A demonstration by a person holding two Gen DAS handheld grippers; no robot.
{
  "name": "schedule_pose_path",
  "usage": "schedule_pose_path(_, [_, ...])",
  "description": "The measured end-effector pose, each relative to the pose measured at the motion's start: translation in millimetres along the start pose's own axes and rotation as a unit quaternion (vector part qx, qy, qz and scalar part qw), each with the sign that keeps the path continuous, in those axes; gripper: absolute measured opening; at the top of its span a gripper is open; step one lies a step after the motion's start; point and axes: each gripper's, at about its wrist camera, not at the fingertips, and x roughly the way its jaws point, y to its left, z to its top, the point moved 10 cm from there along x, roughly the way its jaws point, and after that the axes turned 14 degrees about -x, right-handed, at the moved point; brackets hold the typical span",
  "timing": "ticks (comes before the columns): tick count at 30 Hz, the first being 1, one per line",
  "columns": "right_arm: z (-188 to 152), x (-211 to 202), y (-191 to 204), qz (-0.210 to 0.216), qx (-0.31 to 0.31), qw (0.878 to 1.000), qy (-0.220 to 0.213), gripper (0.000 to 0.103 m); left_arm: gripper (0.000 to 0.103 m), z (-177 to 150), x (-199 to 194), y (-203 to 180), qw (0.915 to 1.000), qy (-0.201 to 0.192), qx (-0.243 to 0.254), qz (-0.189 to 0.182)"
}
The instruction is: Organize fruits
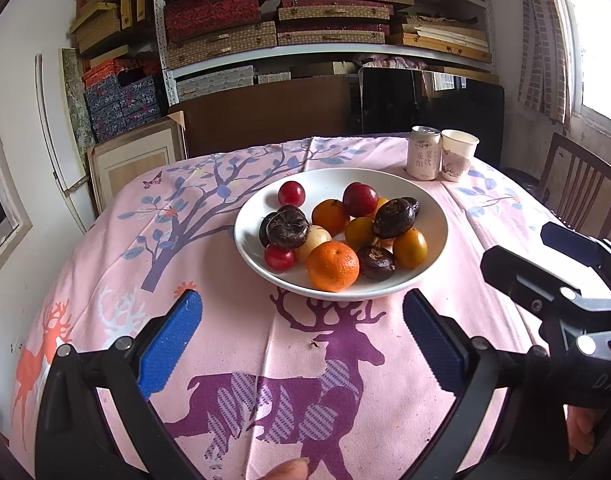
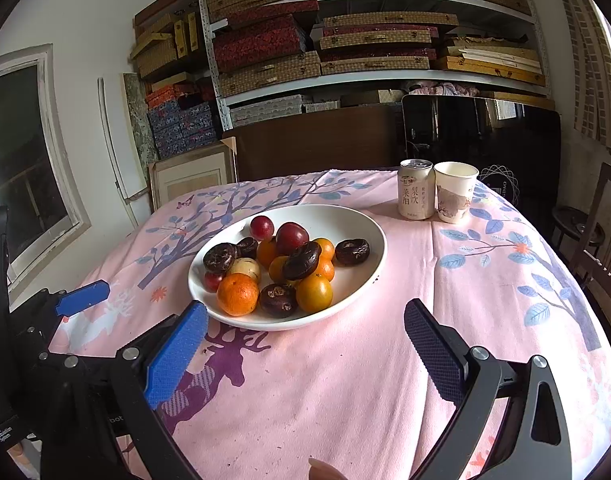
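Note:
A white bowl (image 1: 433, 216) (image 2: 365, 224) on the pink tablecloth holds a heap of fruit: oranges (image 1: 332, 266) (image 2: 238, 294), red plums (image 1: 360, 199) (image 2: 291, 237), dark brown water chestnuts (image 1: 287, 229) (image 2: 301, 261), yellow-orange fruits (image 1: 410, 248) (image 2: 314, 293) and one pale round fruit (image 1: 312, 240) (image 2: 246, 268). My left gripper (image 1: 303, 344) stands open just in front of the bowl, nothing between its blue pads. My right gripper (image 2: 305, 354) is open too, to the bowl's front right, empty. The left gripper's fingers (image 2: 82, 297) show at the right wrist view's left edge.
A drink can (image 1: 424, 153) (image 2: 416, 189) and a paper cup (image 1: 458, 155) (image 2: 454, 191) stand behind the bowl at the right. A wooden chair (image 1: 581, 184) sits at the table's right side. Shelves of boxes (image 1: 273, 20) fill the back wall. The right gripper's body (image 1: 545, 280) is at right.

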Motion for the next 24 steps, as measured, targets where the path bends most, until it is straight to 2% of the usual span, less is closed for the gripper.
schedule_pose_path(14, [-0.1,-0.9,1.5,0.000,0.000,1.000,0.001,0.099,0.098,-1.6,0.2,-0.9,1.0000,0.003,0.000,-0.005])
schedule_pose_path(18, [-0.5,-0.9,2.4,0.000,-0.001,1.000,0.001,0.099,0.098,0.3,-2.2,2.7,0.9999,-0.010,-0.001,0.008])
schedule_pose_path(24, [-1.2,0.5,2.7,0.003,0.004,1.000,0.001,0.099,0.098,1.6,2.4,7.7,0.9999,0.003,-0.016,0.002])
